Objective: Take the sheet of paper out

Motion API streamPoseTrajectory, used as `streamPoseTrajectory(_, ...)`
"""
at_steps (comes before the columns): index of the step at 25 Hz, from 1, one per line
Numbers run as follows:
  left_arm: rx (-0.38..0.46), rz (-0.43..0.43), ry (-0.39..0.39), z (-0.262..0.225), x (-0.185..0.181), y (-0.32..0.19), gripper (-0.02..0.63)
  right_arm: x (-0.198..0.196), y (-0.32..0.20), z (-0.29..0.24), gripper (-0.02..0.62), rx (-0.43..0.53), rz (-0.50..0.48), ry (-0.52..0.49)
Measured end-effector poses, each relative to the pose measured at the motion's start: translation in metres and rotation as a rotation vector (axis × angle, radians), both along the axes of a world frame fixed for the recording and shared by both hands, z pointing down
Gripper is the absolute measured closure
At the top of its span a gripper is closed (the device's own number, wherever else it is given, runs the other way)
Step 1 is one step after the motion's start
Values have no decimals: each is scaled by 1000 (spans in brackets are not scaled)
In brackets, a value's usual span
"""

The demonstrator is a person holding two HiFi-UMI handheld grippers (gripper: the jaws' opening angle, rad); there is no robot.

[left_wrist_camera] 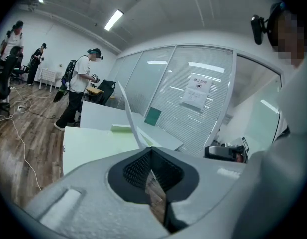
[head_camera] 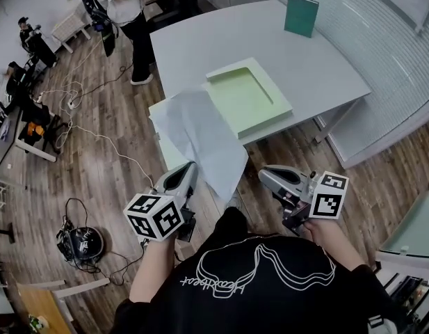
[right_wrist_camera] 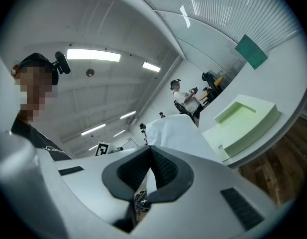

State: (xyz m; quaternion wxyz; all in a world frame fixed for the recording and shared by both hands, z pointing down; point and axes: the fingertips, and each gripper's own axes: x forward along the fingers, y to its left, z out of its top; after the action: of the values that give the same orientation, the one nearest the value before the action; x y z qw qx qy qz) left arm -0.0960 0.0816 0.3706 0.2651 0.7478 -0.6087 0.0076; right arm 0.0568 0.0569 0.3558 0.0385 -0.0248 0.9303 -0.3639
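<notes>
Left gripper [head_camera: 190,169] pinching sheet of paper [head_camera: 204,141], posted notice [left_wrist_camera: 197,91] unreadable

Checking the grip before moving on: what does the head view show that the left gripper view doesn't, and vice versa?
Head view only: the whole sheet of paper seen flat-on, and the marker cube on the left hand-held gripper. Left gripper view only: that gripper's jaws shut on the paper's edge, and a notice on the glass wall. Both: the paper, the green tray, the dark green folder on the table.
</notes>
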Motion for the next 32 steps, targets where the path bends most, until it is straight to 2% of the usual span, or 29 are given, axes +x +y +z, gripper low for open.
streamPoseTrajectory(6, 17, 57, -26, -12, 31, 32, 595, 14, 22, -5, 586, -17, 23, -25)
streamPoseTrajectory(13, 24, 151, -4, -10, 56, 64, 595, 19, 54, 2, 586, -10, 61, -3)
streamPoseTrajectory(22, 31, 244, 14, -25, 51, 130, 595, 3, 122, -17, 586, 28, 110, 3)
streamPoseTrajectory(32, 51, 294, 20, -28, 43, 191, 595, 1, 181, -19, 586, 76, 182, 24)
